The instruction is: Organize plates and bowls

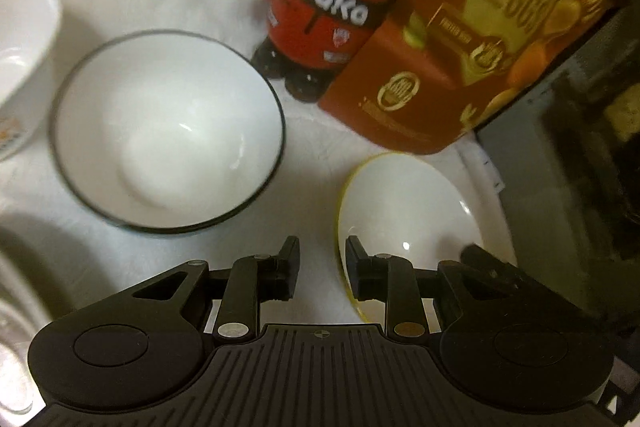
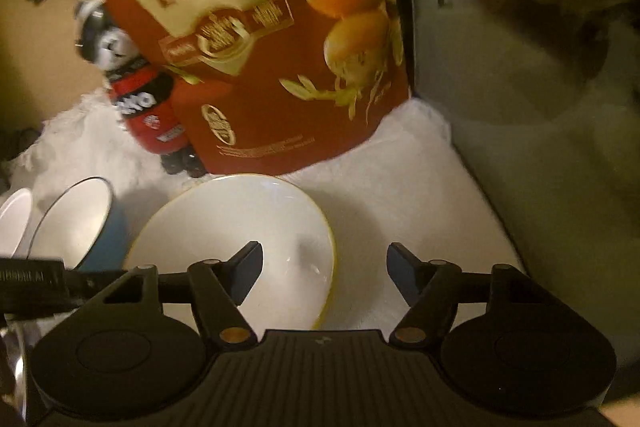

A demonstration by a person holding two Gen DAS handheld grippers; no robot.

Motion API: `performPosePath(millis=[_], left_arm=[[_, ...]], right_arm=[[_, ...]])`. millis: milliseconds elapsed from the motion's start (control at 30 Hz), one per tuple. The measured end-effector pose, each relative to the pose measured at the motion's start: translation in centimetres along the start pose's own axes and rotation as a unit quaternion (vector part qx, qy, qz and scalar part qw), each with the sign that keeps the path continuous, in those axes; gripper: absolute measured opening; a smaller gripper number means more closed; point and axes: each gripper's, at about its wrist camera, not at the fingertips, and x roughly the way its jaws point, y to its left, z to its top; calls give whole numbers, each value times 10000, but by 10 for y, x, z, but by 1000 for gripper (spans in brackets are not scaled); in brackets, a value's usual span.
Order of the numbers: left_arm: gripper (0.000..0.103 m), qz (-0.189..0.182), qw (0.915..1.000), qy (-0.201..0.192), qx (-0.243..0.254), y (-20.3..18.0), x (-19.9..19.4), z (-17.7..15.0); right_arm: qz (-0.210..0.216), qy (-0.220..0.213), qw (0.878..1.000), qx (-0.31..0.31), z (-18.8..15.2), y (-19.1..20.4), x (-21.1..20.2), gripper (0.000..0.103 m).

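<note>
Two bowls (image 1: 168,131) (image 1: 404,219) sit side by side before the bag (image 1: 472,39).

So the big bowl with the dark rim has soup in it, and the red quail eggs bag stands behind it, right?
Not quite: the bowl with the dark rim is empty, as the left wrist view shows. The red quail eggs bag does stand behind it.
</note>
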Motion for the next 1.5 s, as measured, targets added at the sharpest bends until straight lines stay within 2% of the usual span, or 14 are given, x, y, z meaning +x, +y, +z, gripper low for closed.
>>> performPosePath(millis=[133, 200, 233, 467, 633, 767, 933, 1100, 1367, 1500], left_arm=[[24, 144, 9995, 238, 151, -8, 23, 1], [20, 32, 9991, 381, 176, -9, 28, 0], [22, -31, 9988, 444, 204, -11, 28, 0], [20, 56, 9976, 572, 391, -12, 9, -6], [21, 152, 9966, 578, 564, 0, -17, -20], [22, 112, 9973, 618, 393, 24, -43, -38], [22, 333, 9969, 653, 274, 47, -67, -61], [22, 322, 9963, 799, 3, 61, -72, -73], [20, 398, 9966, 721, -92, 59, -79, -79], [20, 337, 9976, 592, -157, 64, -96, -71]], right_arm=[[399, 667, 9966, 292, 3, -7, 40, 32], [567, 815, 9945, 340, 0, -4, 45, 32], [516, 776, 9953, 254, -3, -2, 44, 32], [718, 1047, 9917, 210, -17, 5, 30, 33], [903, 1109, 9894, -254, -36, 31, 2, 34], [1131, 1238, 9849, -420, -52, 46, -14, 35], [1417, 1411, 9773, -694, -74, 63, -24, 35], [1400, 1512, 9752, -808, -85, 70, -25, 36], [1466, 1523, 9702, -1187, -89, 73, -31, 36], [1380, 1204, 9749, -1265, -73, 70, -38, 37]])
